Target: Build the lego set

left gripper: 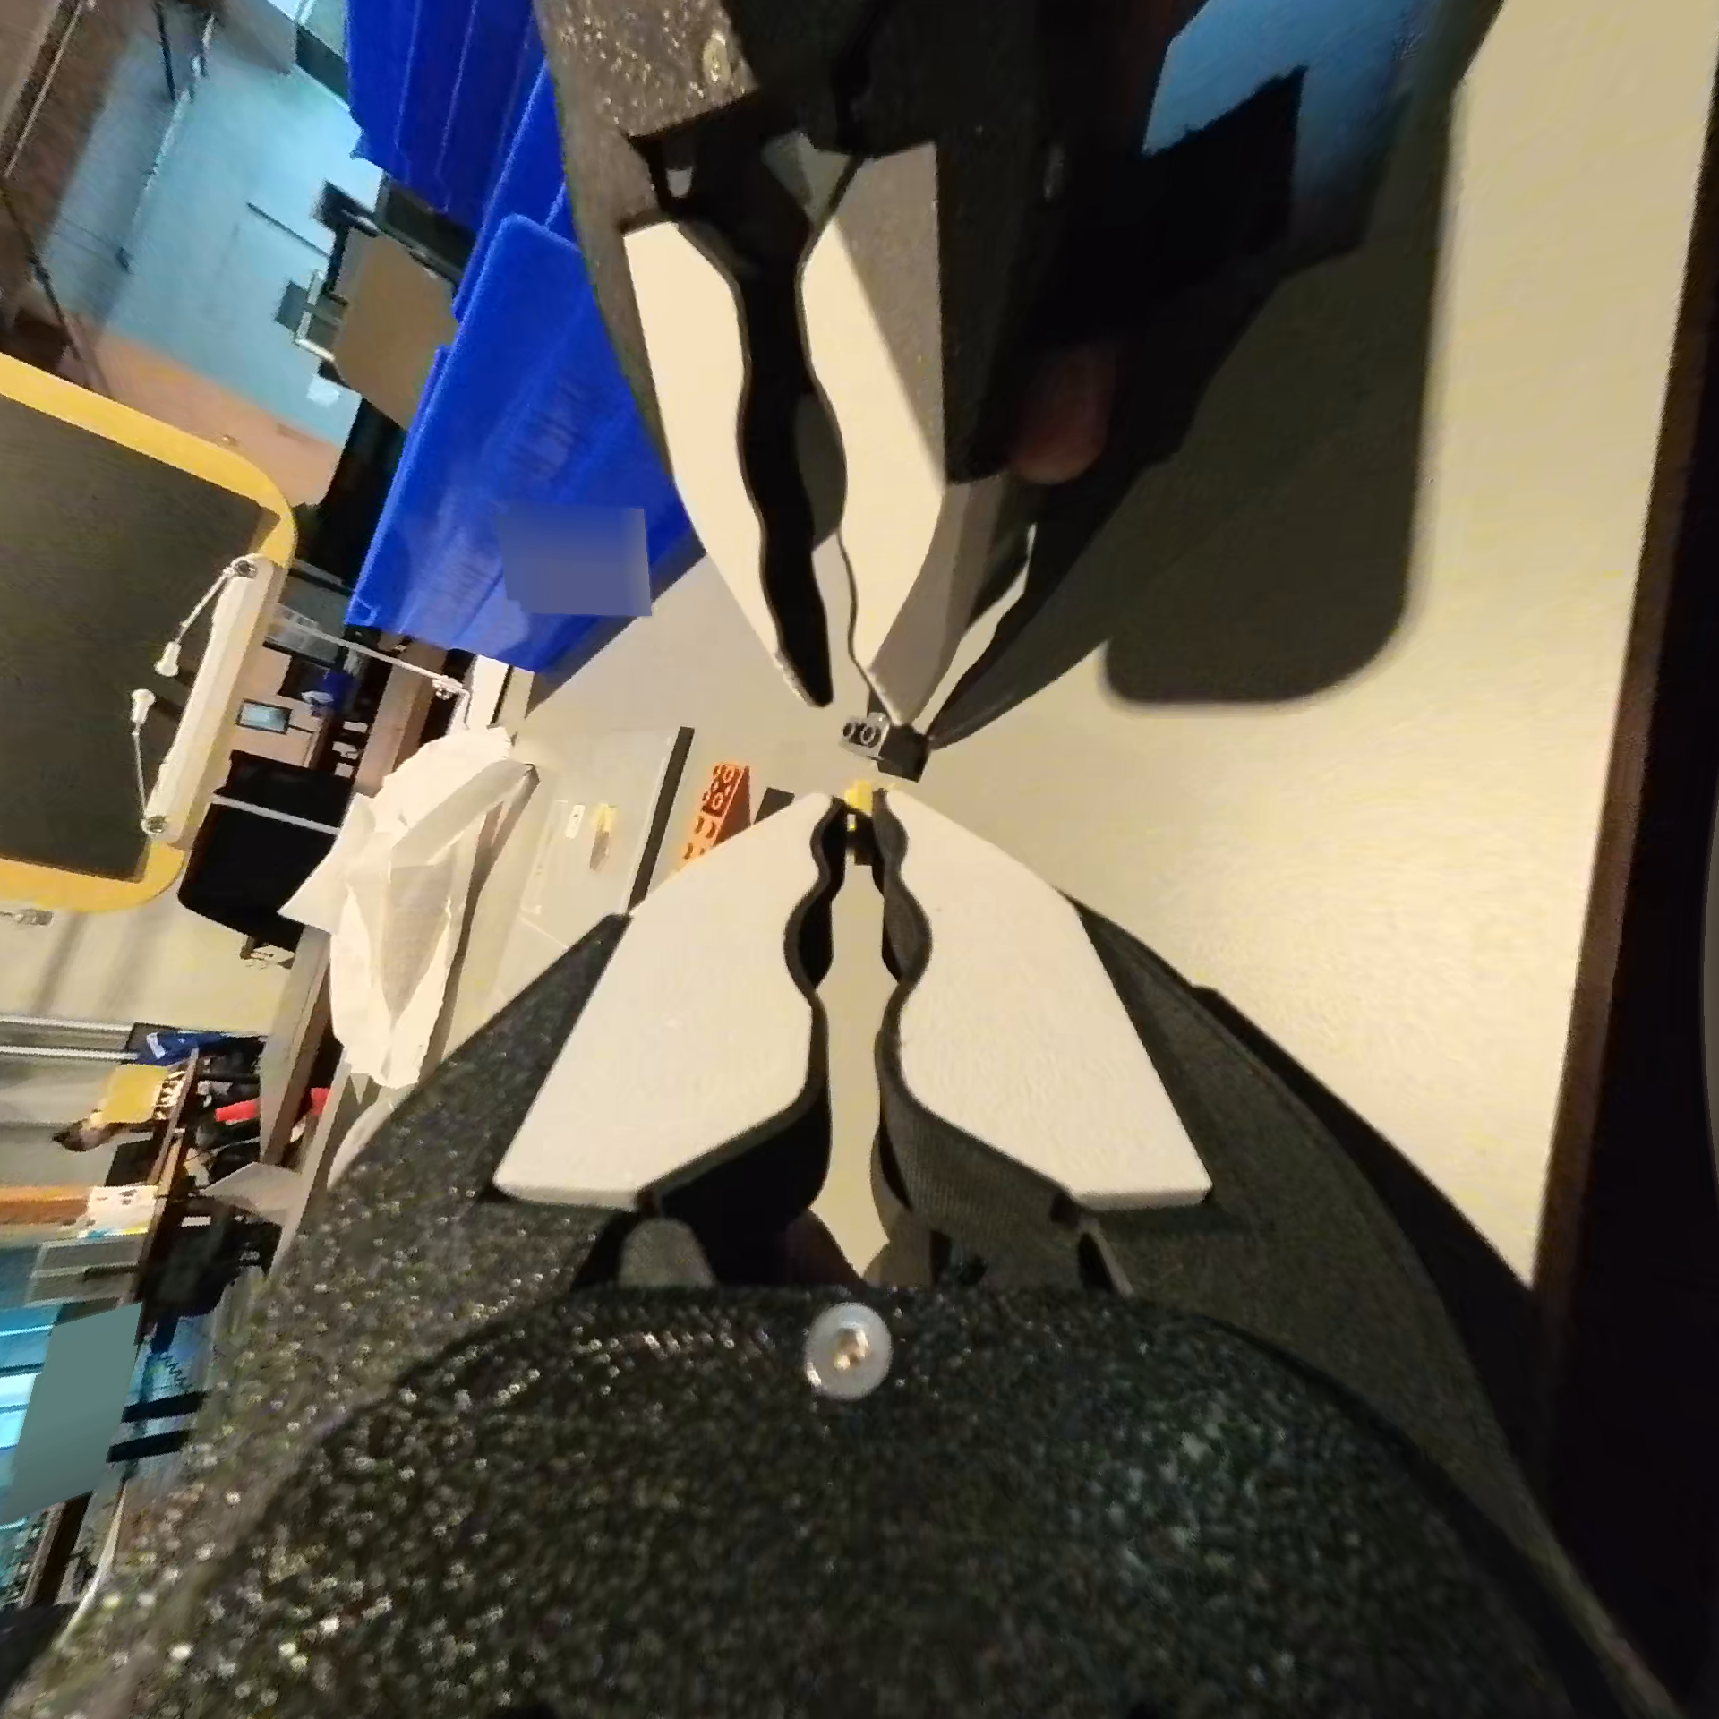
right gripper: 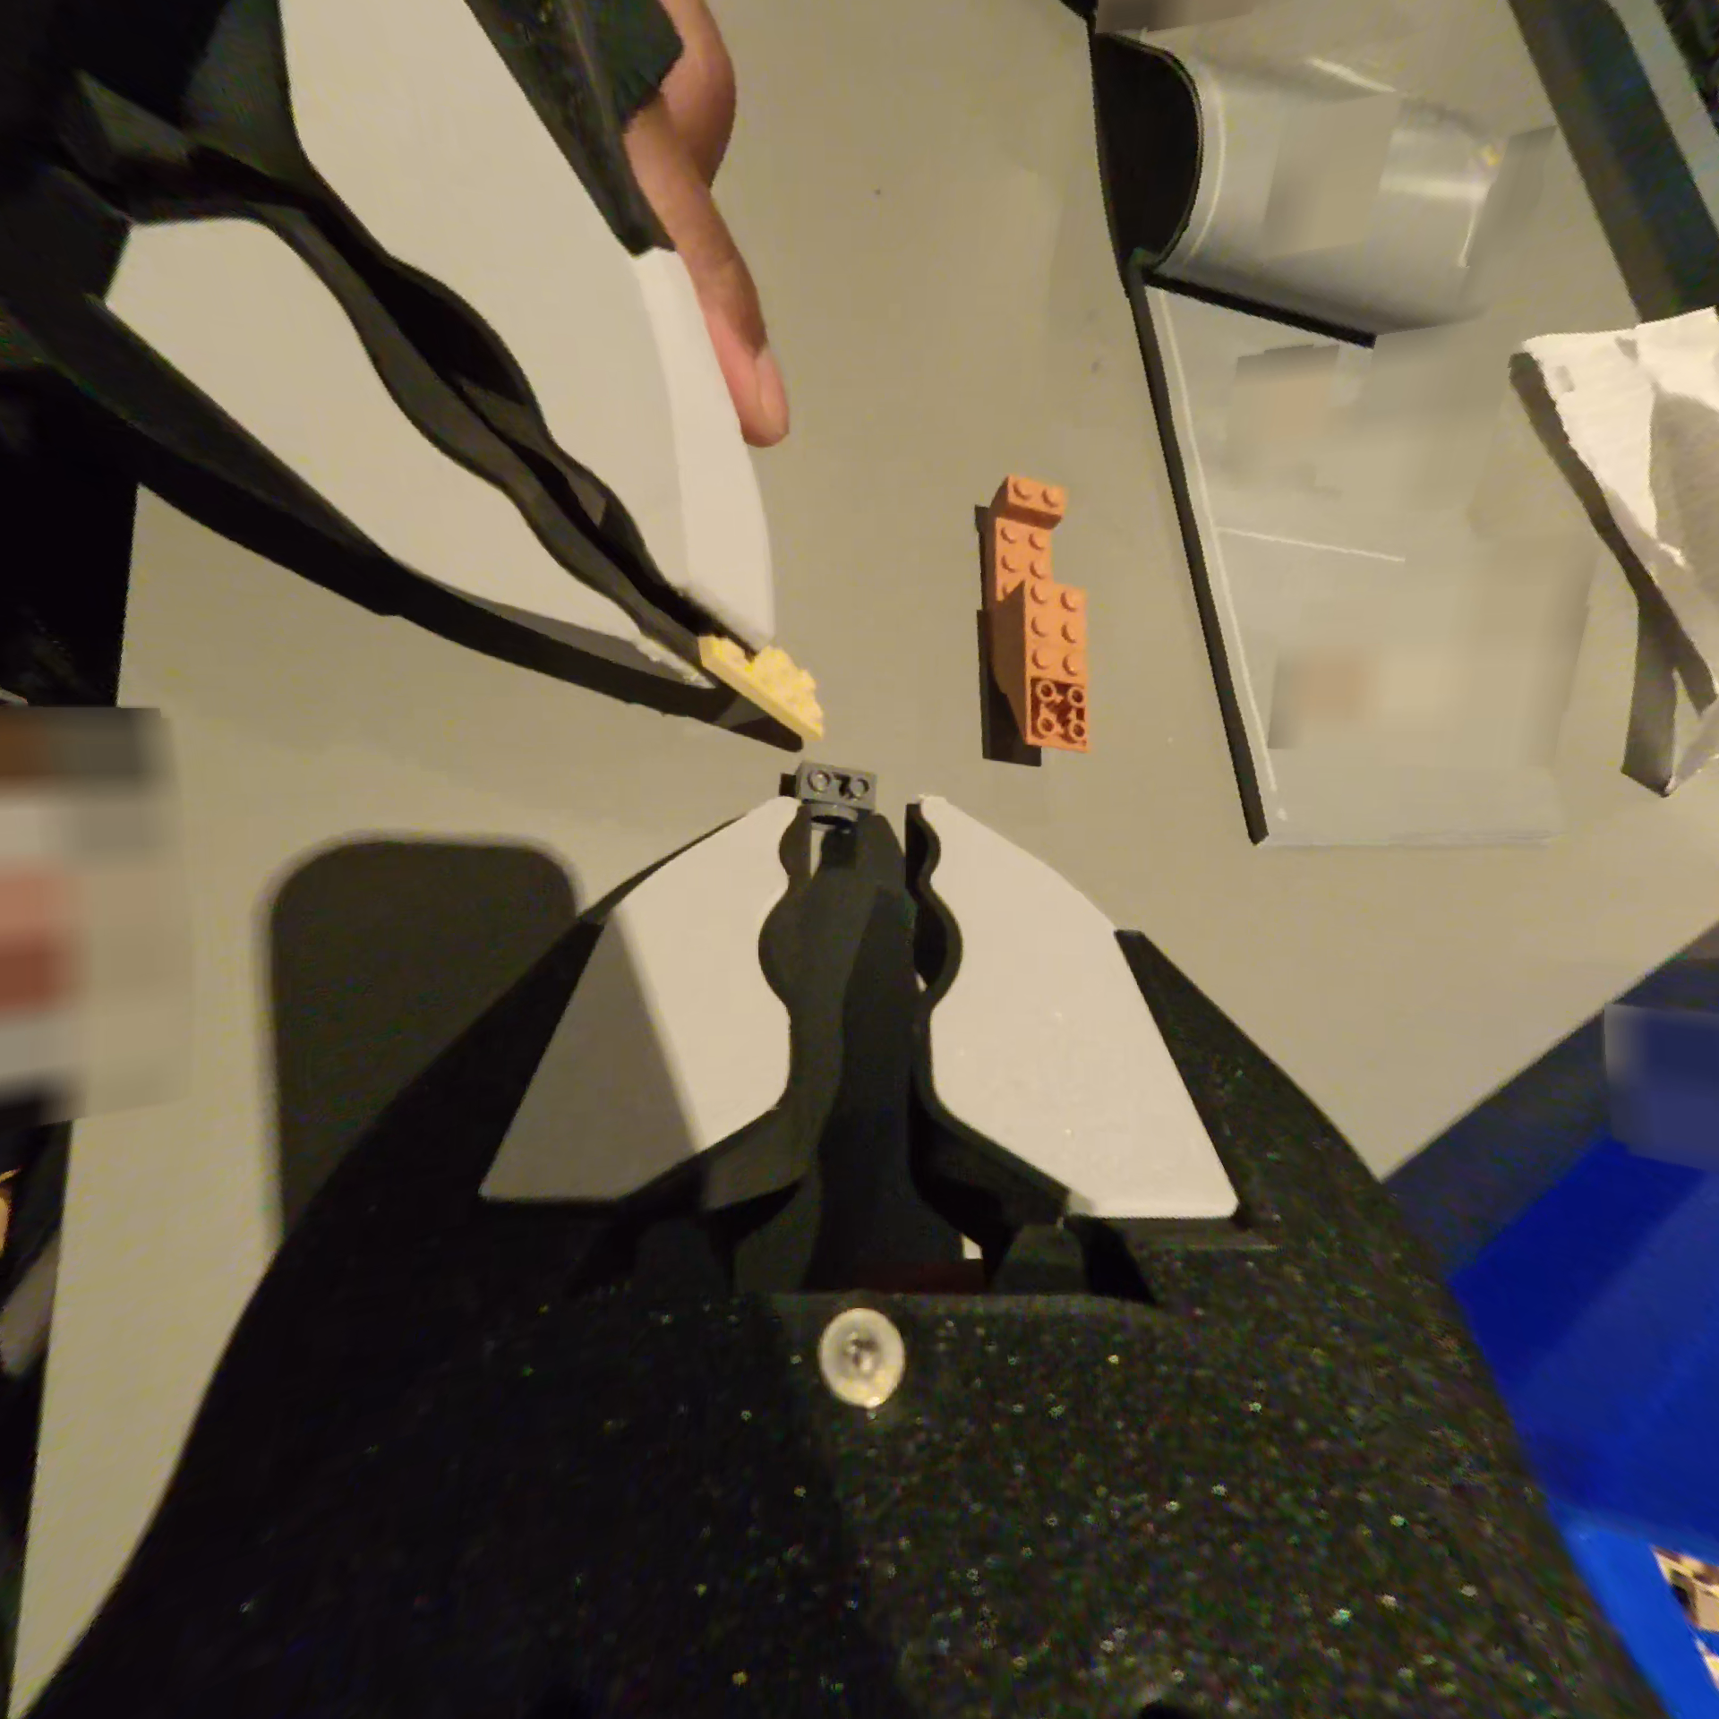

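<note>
My left gripper (left gripper: 860,807) is shut on a small tan plate (left gripper: 861,793). In the right wrist view it comes in from the upper left (right gripper: 744,684) with the tan plate (right gripper: 767,690) sticking out of its tips. My right gripper (right gripper: 845,807) is shut on a small dark grey brick (right gripper: 837,784) with two studs. In the left wrist view it comes in from the top (left gripper: 860,709) with the grey brick (left gripper: 884,737). The two pieces are held tip to tip above the table, a small gap apart. An orange brick assembly (right gripper: 1037,623) lies on the white table (right gripper: 930,279), also in the left wrist view (left gripper: 718,807).
Blue bins (left gripper: 521,419) stand at the table's side, also in the right wrist view (right gripper: 1581,1349). A crumpled white bag (right gripper: 1637,484) and a flat clear packet (right gripper: 1349,651) lie beyond the orange assembly. A person's finger (right gripper: 735,307) shows by the left gripper. The table's dark edge (left gripper: 1600,837) runs nearby. My left and right fingertips are right by each other.
</note>
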{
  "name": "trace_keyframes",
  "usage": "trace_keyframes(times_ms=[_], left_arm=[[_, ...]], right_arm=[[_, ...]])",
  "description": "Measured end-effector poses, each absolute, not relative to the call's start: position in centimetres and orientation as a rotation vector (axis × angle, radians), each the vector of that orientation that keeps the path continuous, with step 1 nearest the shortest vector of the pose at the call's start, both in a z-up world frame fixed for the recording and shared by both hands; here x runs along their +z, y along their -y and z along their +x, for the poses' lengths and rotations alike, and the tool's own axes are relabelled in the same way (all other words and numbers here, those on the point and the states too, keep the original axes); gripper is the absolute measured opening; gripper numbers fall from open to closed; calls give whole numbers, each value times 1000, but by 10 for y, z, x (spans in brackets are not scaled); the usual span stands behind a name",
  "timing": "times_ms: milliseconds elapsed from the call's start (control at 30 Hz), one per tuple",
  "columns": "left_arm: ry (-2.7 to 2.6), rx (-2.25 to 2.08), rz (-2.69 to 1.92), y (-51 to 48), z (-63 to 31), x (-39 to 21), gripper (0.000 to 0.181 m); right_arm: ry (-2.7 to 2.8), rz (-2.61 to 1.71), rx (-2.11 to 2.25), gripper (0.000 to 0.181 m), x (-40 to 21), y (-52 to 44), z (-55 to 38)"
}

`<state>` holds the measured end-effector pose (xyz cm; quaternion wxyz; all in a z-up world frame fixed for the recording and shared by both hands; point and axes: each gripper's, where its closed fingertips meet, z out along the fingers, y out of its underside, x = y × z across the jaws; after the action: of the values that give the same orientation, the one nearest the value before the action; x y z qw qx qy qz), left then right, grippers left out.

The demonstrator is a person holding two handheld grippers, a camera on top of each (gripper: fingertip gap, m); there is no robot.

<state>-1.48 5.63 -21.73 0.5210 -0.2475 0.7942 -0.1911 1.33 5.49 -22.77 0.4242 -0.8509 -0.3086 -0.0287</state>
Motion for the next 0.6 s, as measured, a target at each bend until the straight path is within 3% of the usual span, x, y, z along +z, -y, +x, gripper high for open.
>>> trace_keyframes(times_ms=[500,600], left_arm=[[-1909,-461,-608,-55,-11,-217,5],[-1911,-477,-601,-53,-9,-216,5]], right_arm=[[810,-2103,-108,14,-226,-46,7],[783,-2150,-73,5,-230,-45,7]])
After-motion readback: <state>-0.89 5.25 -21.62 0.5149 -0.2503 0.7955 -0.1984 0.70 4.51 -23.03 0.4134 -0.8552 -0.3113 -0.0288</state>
